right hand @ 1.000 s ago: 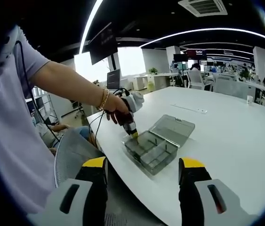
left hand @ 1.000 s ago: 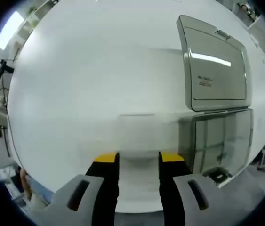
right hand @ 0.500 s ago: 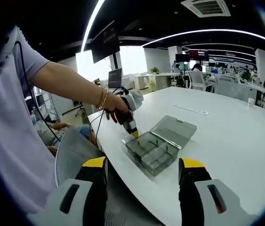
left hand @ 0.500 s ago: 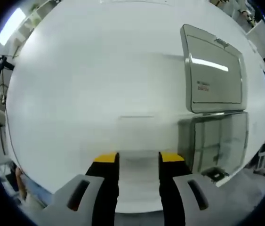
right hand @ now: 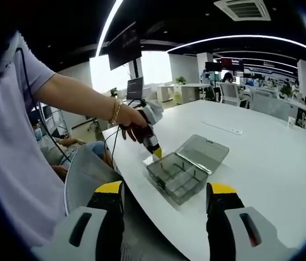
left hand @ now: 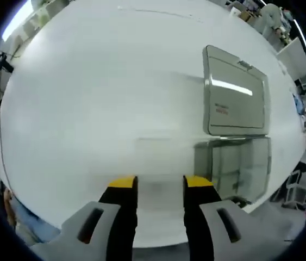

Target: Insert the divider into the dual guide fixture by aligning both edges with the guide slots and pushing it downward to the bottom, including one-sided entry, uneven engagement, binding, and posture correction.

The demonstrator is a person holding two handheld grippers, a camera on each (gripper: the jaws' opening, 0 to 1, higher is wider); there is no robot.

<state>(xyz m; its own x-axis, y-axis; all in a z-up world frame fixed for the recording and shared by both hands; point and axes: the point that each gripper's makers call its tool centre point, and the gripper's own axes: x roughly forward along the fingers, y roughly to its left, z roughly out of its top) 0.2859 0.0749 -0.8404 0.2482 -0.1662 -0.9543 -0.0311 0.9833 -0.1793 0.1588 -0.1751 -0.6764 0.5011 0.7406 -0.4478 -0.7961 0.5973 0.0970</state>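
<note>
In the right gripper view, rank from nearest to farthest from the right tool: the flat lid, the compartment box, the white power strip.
1. Compartment box, near the table's front edge, ahead of the right tool.
2. Flat lid, hinged open behind the box.
3. White power strip, farther back on the table.

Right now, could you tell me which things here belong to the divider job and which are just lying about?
Job: box with open lid; dividers inside; left gripper beside it; right gripper.

Lying about: power strip; chairs; monitor.
</note>
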